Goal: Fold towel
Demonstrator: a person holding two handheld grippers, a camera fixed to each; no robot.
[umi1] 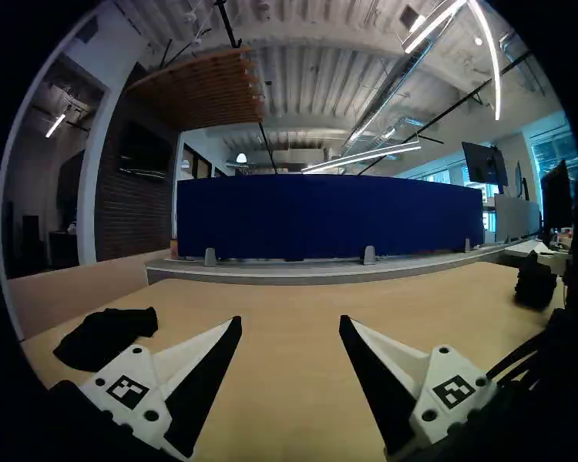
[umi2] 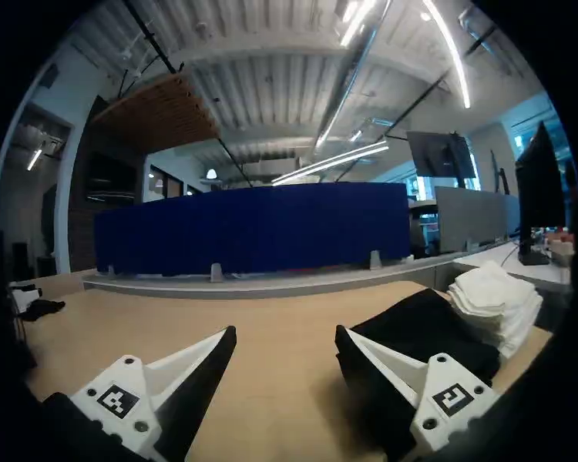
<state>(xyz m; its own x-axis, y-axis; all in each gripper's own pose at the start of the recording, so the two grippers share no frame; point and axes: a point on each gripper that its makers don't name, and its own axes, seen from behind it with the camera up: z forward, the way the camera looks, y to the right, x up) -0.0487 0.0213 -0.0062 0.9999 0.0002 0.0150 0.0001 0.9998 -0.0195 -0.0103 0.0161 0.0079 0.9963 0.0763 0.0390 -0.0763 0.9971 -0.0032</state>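
Starting with the left gripper view, the left hand-held gripper (umi1: 289, 319) has its two fingers spread wide, with nothing between them. It sits low over a pale wooden tabletop (umi1: 289, 369), and bare wood shows in the gap. To the left of the left finger, near the tabletop's edge, lies a crumpled black cloth (umi1: 105, 335), apart from the finger. A long blue partition (umi1: 327, 215) stands along the far side of the tabletop. At the right edge is a small dark object (umi1: 535, 281), too unclear to name.

In the right gripper view, the right hand-held gripper (umi2: 285, 329) is likewise spread apart and pinches nothing, with bare tabletop (umi2: 281, 362) between the fingers. A black towel (umi2: 428, 327) lies flat on the tabletop to the right. The right finger overlaps its near edge, and whether they touch cannot be told. Just beyond the black towel on the right, touching it, rests a stack of white towels (umi2: 497, 304), neatly folded. The blue partition (umi2: 250, 227) runs across the back, and a dark monitor (umi2: 539, 200) stands upright at the far right.
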